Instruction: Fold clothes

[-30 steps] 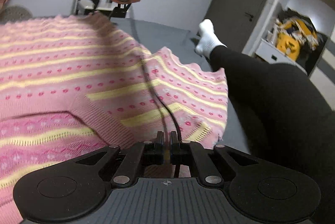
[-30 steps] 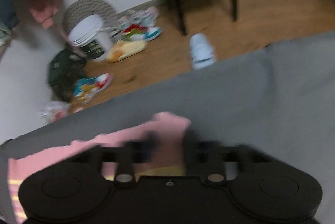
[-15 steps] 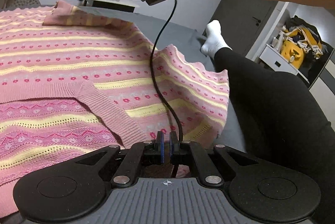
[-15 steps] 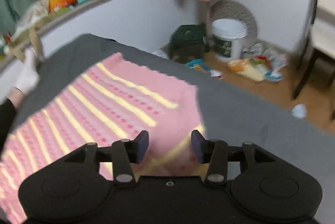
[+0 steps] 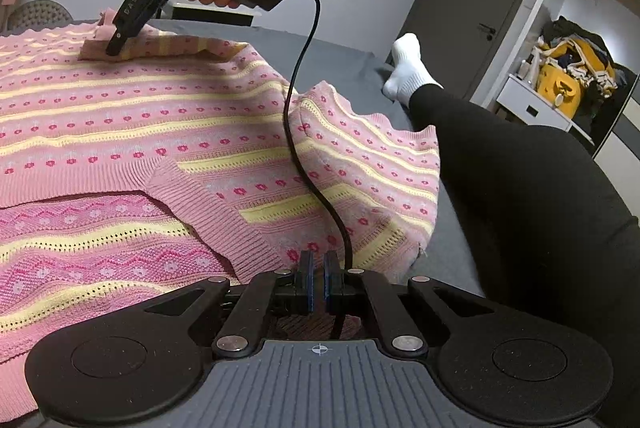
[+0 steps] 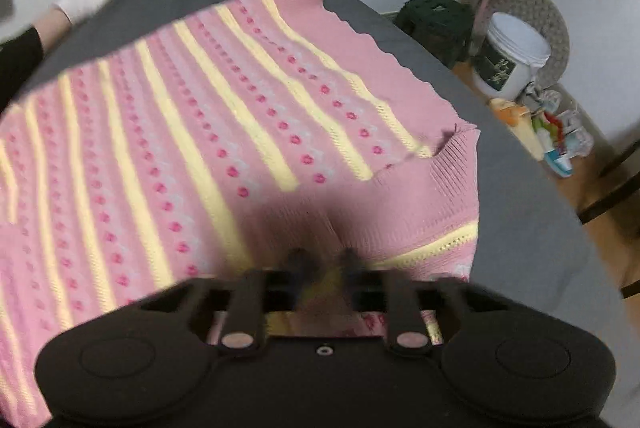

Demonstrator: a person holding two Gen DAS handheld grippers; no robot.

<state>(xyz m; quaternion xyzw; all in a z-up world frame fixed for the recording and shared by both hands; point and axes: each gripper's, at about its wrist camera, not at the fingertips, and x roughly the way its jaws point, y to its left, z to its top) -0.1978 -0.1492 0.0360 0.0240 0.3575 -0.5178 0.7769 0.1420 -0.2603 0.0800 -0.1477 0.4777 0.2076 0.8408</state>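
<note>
I judge a sleeve fold underway: pink sweater [image 5: 168, 116] lies spread on the grey bed [image 6: 520, 212], my left gripper [image 5: 318, 278] pinching its near edge, right gripper [image 6: 322, 264] blurred, fingers narrowly apart over the folded sleeve; next, flatten it.

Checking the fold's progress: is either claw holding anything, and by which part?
Left claw is shut on the pink-and-yellow striped knit sweater at its near edge. Right claw straddles the folded-over sleeve; blur hides any grip.
</note>
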